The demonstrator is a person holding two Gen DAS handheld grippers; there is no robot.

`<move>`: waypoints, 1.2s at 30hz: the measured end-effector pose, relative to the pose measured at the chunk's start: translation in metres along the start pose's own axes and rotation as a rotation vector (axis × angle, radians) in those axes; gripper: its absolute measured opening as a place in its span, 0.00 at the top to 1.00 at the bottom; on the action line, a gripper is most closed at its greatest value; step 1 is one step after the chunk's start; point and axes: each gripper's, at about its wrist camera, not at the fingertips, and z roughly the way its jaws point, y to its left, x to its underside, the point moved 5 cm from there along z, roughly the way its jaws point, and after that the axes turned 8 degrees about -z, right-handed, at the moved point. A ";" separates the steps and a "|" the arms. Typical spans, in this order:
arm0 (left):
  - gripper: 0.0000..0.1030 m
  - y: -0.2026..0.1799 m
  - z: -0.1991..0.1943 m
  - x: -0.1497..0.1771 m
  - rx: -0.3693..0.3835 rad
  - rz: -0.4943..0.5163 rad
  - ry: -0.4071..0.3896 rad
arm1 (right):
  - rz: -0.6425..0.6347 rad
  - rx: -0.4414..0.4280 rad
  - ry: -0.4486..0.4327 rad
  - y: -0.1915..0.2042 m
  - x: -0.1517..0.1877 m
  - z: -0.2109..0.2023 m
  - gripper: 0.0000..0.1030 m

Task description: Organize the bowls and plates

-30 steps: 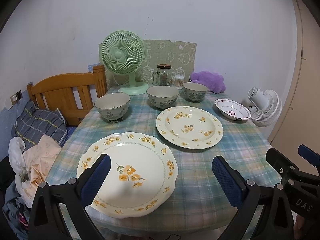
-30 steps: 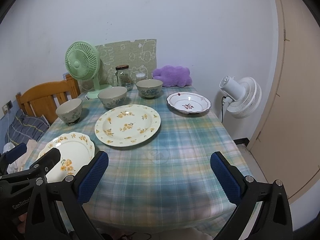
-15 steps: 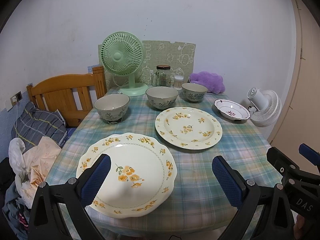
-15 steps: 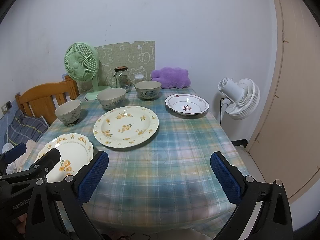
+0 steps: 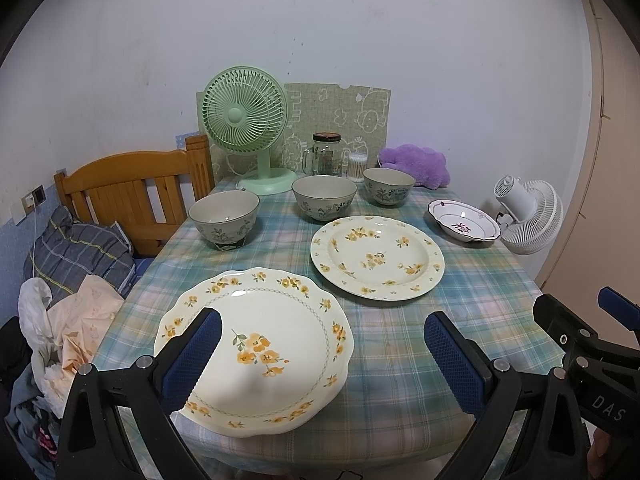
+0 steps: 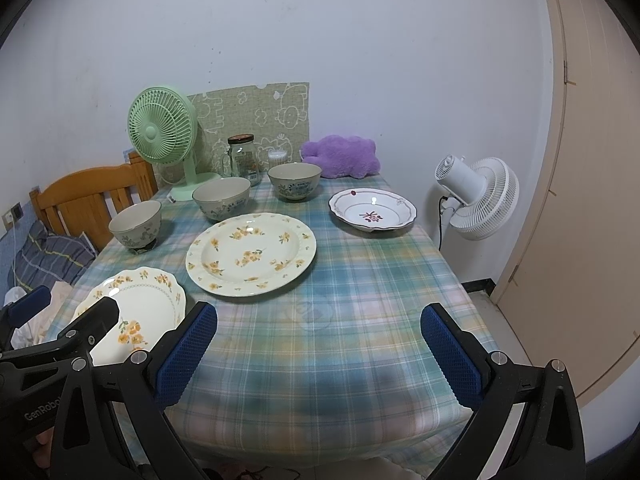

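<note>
Scalloped plate (image 5: 260, 336) whole only in left view | left tool (image 5: 320, 348), right tool (image 6: 318, 344) released

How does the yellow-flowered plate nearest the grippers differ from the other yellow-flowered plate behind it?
The near plate has a wavy scalloped rim and one flower spray off centre; the far plate has a rounder, ribbed rim and flowers scattered across a deeper well. The near plate overhangs the table edge; the far plate sits mid-table. Both are cream, empty and lie flat.
</note>
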 end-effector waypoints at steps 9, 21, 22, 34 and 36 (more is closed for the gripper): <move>0.02 0.000 0.000 0.001 0.000 0.000 -0.001 | 0.000 0.001 -0.001 -0.001 0.001 0.000 0.00; 0.02 0.002 0.001 -0.002 -0.002 0.001 0.005 | 0.000 -0.003 -0.002 0.000 0.002 0.001 0.00; 0.02 0.003 0.002 -0.003 -0.001 0.000 0.008 | 0.001 -0.005 -0.001 0.000 0.002 0.001 0.00; 0.11 0.037 0.027 -0.021 -0.014 0.025 0.046 | 0.008 -0.032 0.047 0.035 -0.018 0.026 0.00; 0.11 0.047 0.033 -0.026 -0.019 0.024 0.058 | 0.006 -0.042 0.059 0.047 -0.022 0.033 0.01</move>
